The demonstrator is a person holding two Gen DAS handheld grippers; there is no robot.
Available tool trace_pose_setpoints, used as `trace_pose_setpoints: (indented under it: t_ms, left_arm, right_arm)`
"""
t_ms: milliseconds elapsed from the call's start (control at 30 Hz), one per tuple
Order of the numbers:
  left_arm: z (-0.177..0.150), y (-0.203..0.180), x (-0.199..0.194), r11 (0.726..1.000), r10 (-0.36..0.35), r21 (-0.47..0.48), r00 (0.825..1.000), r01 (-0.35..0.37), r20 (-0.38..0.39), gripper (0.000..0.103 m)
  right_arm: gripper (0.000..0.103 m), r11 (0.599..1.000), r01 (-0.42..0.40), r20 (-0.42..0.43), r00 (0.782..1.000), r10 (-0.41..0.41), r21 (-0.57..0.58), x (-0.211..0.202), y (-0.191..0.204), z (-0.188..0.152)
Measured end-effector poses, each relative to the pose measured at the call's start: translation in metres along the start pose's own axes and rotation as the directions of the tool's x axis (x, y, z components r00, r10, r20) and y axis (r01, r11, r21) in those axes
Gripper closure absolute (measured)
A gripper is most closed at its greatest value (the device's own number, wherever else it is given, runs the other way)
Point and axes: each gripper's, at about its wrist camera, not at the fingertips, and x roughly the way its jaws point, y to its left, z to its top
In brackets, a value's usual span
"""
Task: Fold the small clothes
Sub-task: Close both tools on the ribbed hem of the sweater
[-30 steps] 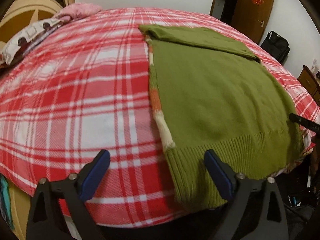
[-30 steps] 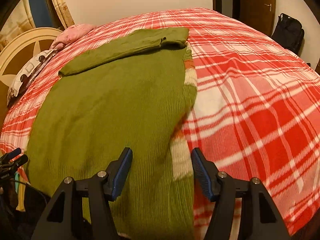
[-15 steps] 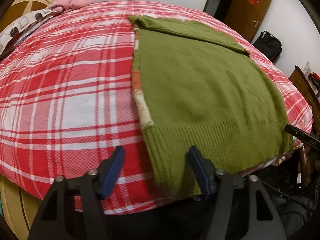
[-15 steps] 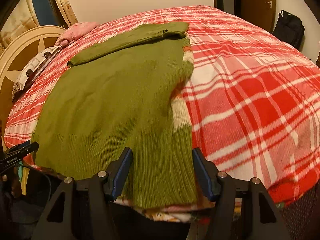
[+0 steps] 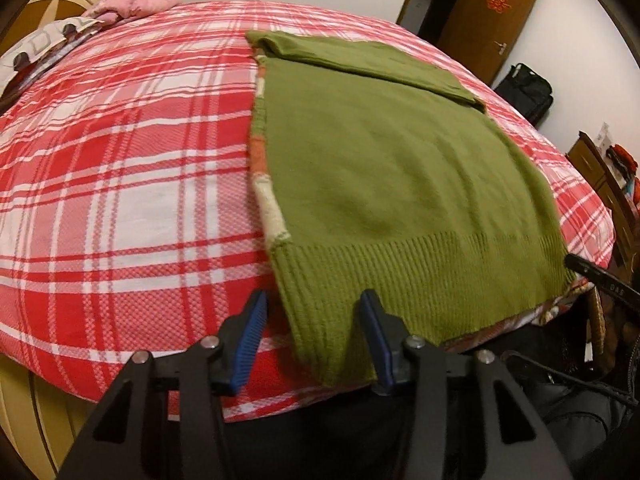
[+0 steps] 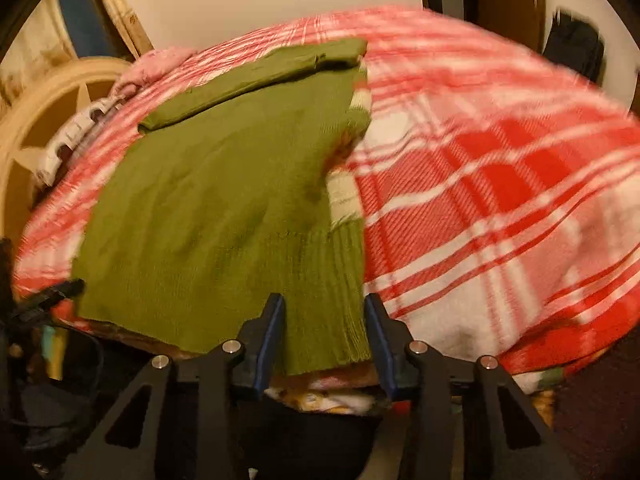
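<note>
- Green sweater [image 5: 384,184]: olive knit, laid flat on the bed with its ribbed hem [image 5: 400,280] at the near edge, draping slightly over it. The body is a smooth fine knit; the hem band has coarse vertical ribs. A sleeve [image 5: 360,60] is folded straight across the far end as a long flat strip. The outline is roughly rectangular.
- Striped edge [image 5: 264,176]: a narrow band of orange, cream and green knit showing along one long side of the sweater, from under the green top layer.
- Plaid blanket [image 5: 120,184]: red, pink and white check with a fine woven texture, covering the bed; it domes in the fisheye views.
- Left gripper [image 5: 312,340]: black frame, blue flat pads, jaws parted moderately wide. The hem corner on the striped side lies between the pads; no pinch shows.
- Right gripper [image 6: 324,340]: same build, jaws parted about as wide, straddling the other near hem corner [image 6: 324,320]. This view is motion-blurred, so I cannot tell whether the pads touch the cloth.
- Pink pillow [image 5: 132,0]: soft, fuzzy, at the far end of the bed.
- Headboard [image 6: 52,112]: cream-coloured, curved, with spokes.
- Wooden door [image 5: 492,16]: brown, with a red ornament.
- Black bag [image 5: 524,92]: on the floor by the wall.
</note>
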Motion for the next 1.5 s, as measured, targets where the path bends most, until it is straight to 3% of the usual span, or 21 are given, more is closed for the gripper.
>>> trace_pose_setpoints:
  t_ms: [33, 100, 333, 400, 433, 467, 567, 700, 733, 833, 1033, 1100, 1167, 1200, 1300, 1400, 1500]
  left_arm:
    - [-0.001, 0.001, -0.001, 1.000, -0.003, 0.001, 1.000, 0.003, 0.002, 0.053]
    - [-0.001, -0.001, 0.002, 1.000, -0.002, 0.011, 1.000, 0.002, -0.007, 0.053]
    - [-0.002, 0.000, 0.006, 0.999, -0.030, 0.010, 1.000, 0.030, 0.002, 0.053]
    - [-0.002, 0.000, 0.006, 0.998, -0.055, 0.015, 0.998, 0.055, 0.007, 0.062]
    - [-0.003, -0.002, 0.006, 0.997, -0.072, 0.026, 0.997, 0.071, 0.005, 0.085]
    - [-0.003, -0.003, 0.007, 0.996, -0.081, 0.033, 0.997, 0.081, -0.003, 0.093]
    - [-0.002, -0.003, -0.001, 0.995, -0.095, 0.042, 0.995, 0.094, 0.022, 0.094]
    - [0.004, -0.007, -0.027, 0.992, -0.104, 0.084, 0.990, 0.096, 0.099, 0.095]
    - [0.006, -0.006, -0.034, 0.991, -0.106, 0.089, 0.987, 0.095, 0.119, 0.095]
    - [0.008, -0.001, -0.039, 0.992, -0.097, 0.088, 0.988, 0.087, 0.122, 0.095]
    - [-0.003, 0.008, -0.008, 0.998, -0.060, 0.026, 0.998, 0.060, 0.012, 0.095]
    - [-0.003, 0.006, -0.007, 0.998, -0.053, 0.030, 0.998, 0.052, 0.017, 0.094]
    - [-0.002, 0.005, -0.006, 0.998, -0.056, 0.027, 0.998, 0.055, 0.020, 0.093]
    - [-0.003, 0.006, -0.006, 0.998, -0.051, 0.023, 0.999, 0.050, 0.018, 0.093]
    - [-0.003, 0.006, -0.004, 0.999, -0.052, 0.016, 0.999, 0.052, 0.011, 0.092]
    - [-0.003, 0.008, -0.004, 0.999, -0.053, 0.009, 0.999, 0.053, 0.011, 0.090]
    - [-0.003, 0.010, -0.003, 0.998, -0.057, 0.006, 0.998, 0.057, 0.006, 0.090]
  right_arm:
    - [0.060, 1.000, 0.016, 0.031, 0.999, -0.015, -0.009, -0.006, 0.002, 0.002]
    - [0.060, 0.999, -0.034, 0.071, 0.997, 0.034, 0.006, -0.015, 0.002, 0.005]
    - [0.060, 0.998, -0.065, -0.020, 0.998, 0.065, 0.021, 0.008, 0.001, -0.002]
    - [0.061, 0.999, -0.051, -0.025, 0.998, 0.050, -0.010, 0.009, 0.005, -0.002]
    - [0.072, 0.998, -0.045, -0.025, 0.999, 0.044, -0.038, 0.009, 0.010, -0.004]
    - [0.086, 0.997, -0.040, -0.029, 0.999, 0.039, -0.059, 0.011, 0.013, -0.005]
    - [0.096, 0.995, -0.060, -0.033, 0.998, 0.057, -0.084, 0.008, 0.017, -0.006]
    - [0.098, 0.984, -0.179, -0.027, 0.984, 0.178, -0.023, -0.007, 0.007, 0.000]
    - [0.103, 0.973, -0.229, -0.016, 0.973, 0.229, 0.005, -0.015, 0.002, 0.001]
    - [0.103, 0.955, -0.289, 0.019, 0.957, 0.288, 0.072, -0.033, -0.013, 0.001]
    - [0.102, 0.970, -0.181, 0.004, 0.983, 0.183, 0.164, -0.021, -0.039, -0.007]
    - [0.095, 0.972, -0.176, 0.002, 0.984, 0.177, 0.156, -0.019, -0.034, -0.004]
    - [0.036, 0.980, -0.168, 0.006, 0.986, 0.168, 0.104, -0.019, -0.021, 0.000]
    - [0.031, 0.980, -0.178, 0.010, 0.984, 0.178, 0.089, -0.018, -0.014, 0.002]
    - [0.031, 0.978, -0.205, 0.028, 0.979, 0.204, 0.033, -0.016, 0.004, 0.007]
    - [0.034, 0.995, -0.074, 0.007, 0.997, 0.075, -0.072, -0.008, 0.025, 0.007]
    - [0.037, 0.990, -0.054, -0.047, 0.998, 0.048, -0.133, -0.004, 0.030, 0.000]
